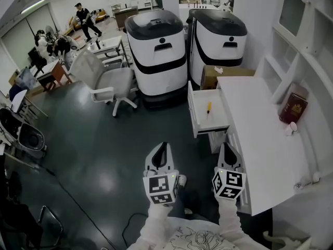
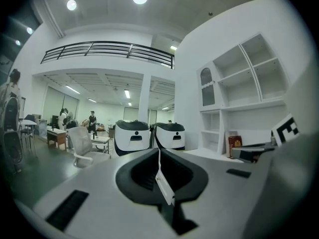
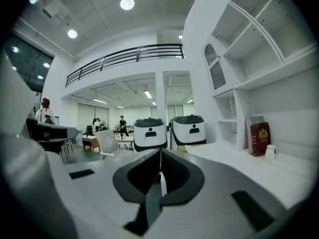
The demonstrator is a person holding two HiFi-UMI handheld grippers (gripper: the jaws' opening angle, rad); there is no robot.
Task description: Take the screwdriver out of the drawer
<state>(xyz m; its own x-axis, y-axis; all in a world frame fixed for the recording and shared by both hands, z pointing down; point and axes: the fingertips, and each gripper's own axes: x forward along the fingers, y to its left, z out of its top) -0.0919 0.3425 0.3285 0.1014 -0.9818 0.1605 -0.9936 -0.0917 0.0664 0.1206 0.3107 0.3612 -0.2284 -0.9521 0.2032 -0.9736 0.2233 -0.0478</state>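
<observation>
Probable screwdriver (image 1: 208, 107) in open drawer (image 1: 217, 116); left gripper (image 1: 162, 147), right gripper (image 1: 227, 147) closed, empty.

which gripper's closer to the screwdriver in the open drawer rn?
Right. The right gripper sits just short of the drawer, slightly right of the screwdriver. The left gripper is farther off, over the floor to the drawer's left.

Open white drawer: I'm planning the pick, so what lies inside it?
One small orange-handled screwdriver lies alone on the bare floor of the open white drawer. Any part of the drawer still under the white desk top is hidden.
</observation>
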